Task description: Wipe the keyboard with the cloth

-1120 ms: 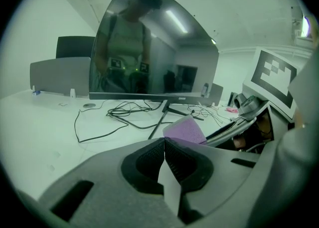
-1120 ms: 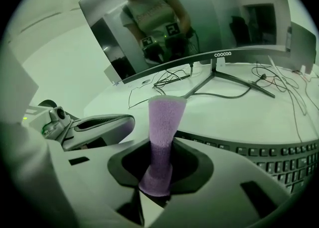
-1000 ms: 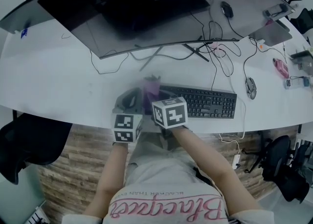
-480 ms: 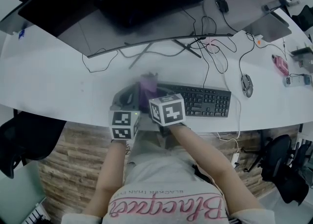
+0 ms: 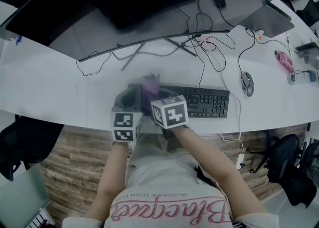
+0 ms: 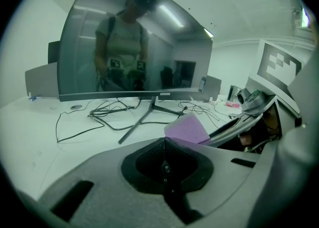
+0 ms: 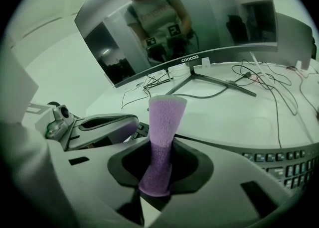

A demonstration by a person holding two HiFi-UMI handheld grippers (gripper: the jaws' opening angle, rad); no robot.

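**Head view.** Seen from above, both of the person's forearms reach forward from the chest to the near edge of a white desk (image 5: 45, 90), held close together. The left gripper (image 5: 128, 97) and the right gripper (image 5: 151, 96) sit side by side at the left end of a black keyboard (image 5: 207, 101). A purple cloth (image 5: 149, 87) shows as a blurred patch just ahead of the right gripper. The marker cubes cover most of both grippers, so the jaws cannot be read here. The keyboard's left end is hidden beneath the grippers and the cloth. A curved monitor (image 5: 149, 13) stands behind, with loose cables (image 5: 209, 48) beneath it and a mouse (image 5: 246, 83) to the right of the keyboard. A dark chair (image 5: 22, 140) is cut off at the left edge.

**Left gripper view.** The left gripper (image 6: 163, 143) has its two jaws pressed together along a thin seam, with nothing between them. Just beyond them a corner of the cloth (image 6: 187, 128) rises, and the right gripper's body (image 6: 259, 115) fills the right side. The monitor (image 6: 134, 48) faces the camera, dimly reflecting the person.

**Right gripper view.** The right gripper (image 7: 159, 165) pinches the cloth (image 7: 166, 117) between its jaws. The cloth stands up as a narrow strip that flares at the top. The left gripper (image 7: 94, 125) lies just beside it on the left. Keys of the keyboard (image 7: 291, 160) show at the lower right, cut off by the edge. Whether the cloth touches the keys cannot be told.
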